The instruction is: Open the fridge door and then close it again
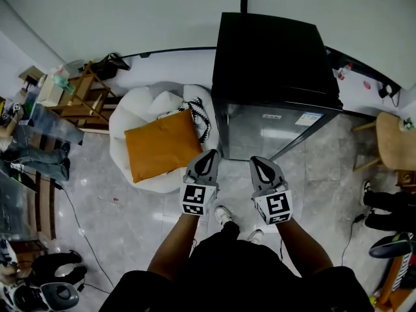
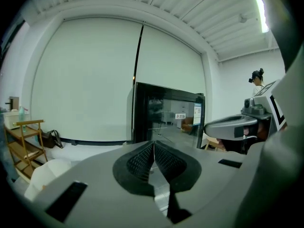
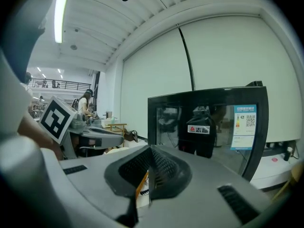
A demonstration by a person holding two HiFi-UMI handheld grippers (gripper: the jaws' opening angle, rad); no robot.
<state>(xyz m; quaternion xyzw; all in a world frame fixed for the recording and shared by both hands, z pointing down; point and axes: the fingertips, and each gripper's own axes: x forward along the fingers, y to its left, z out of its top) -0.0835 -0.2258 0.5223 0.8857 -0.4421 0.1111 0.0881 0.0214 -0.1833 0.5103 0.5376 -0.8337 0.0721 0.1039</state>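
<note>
A black mini fridge [image 1: 270,57] stands against the wall ahead of me, and its glass door [image 1: 276,132] faces me and looks closed. Both grippers hang in the air side by side a short way in front of the door, touching nothing. My left gripper [image 1: 209,156] is shut and empty, level with the door's left side. My right gripper [image 1: 260,162] is also shut and empty. In the left gripper view the gripper [image 2: 154,144] points at the fridge [image 2: 166,113]. In the right gripper view the gripper [image 3: 151,148] has the door [image 3: 209,127] with its stickers close ahead.
A white beanbag [image 1: 140,112] with an orange cushion [image 1: 162,145] sits left of the fridge. A wooden shelf [image 1: 81,96] stands further left, and a wooden chair [image 1: 393,138] is at the right. A cable [image 1: 78,226] trails over the tiled floor. Other people's legs [image 1: 387,210] show at the right edge.
</note>
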